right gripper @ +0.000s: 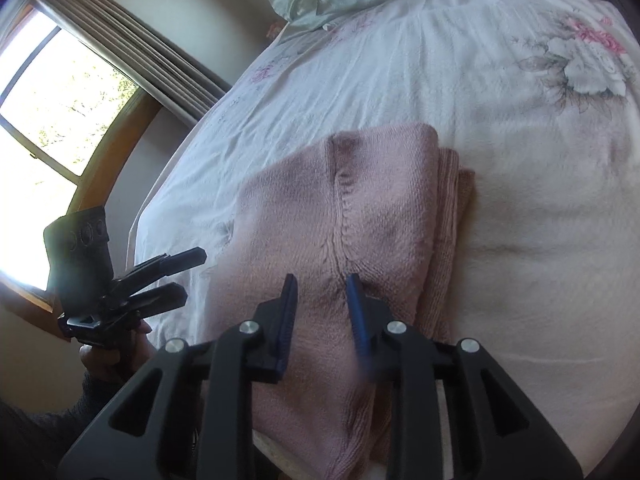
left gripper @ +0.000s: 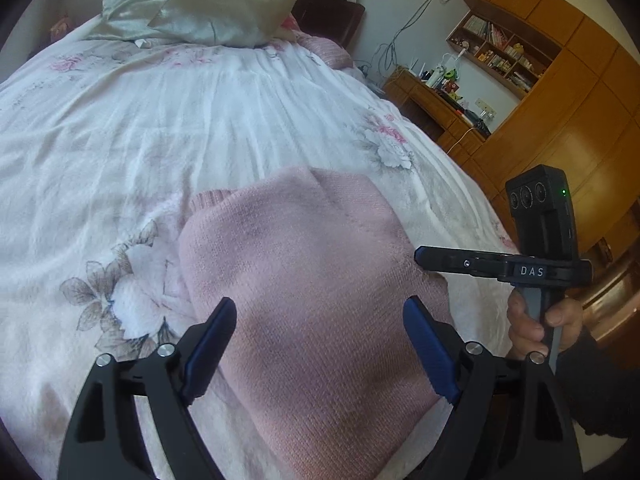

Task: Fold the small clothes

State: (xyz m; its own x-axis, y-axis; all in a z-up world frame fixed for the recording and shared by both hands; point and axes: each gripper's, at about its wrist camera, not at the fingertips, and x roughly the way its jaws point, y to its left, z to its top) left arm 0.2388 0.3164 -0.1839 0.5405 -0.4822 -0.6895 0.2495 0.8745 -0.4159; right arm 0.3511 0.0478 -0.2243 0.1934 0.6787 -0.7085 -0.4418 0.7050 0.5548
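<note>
A pink knit sweater (left gripper: 304, 280) lies folded on the floral bedspread (left gripper: 200, 128), close to the bed's near edge. My left gripper (left gripper: 320, 312) hovers just above it, open wide, with nothing between its blue pads. The right gripper (left gripper: 420, 256) is seen side-on over the sweater's right edge, held by a hand (left gripper: 528, 328). In the right wrist view the sweater (right gripper: 320, 208) shows a raised seam down its middle and folded layers along its right side. My right gripper (right gripper: 322, 280) sits over that seam, narrowly open. The left gripper (right gripper: 190, 274) stands open beyond the bed's left edge.
Two satin pillows (left gripper: 192, 4) lie at the head of the bed. A wooden desk (left gripper: 432, 104) and bookshelf (left gripper: 504, 52) stand beyond the bed's right side. A window (right gripper: 52, 96) with a curtain (right gripper: 132, 44) is on the left side.
</note>
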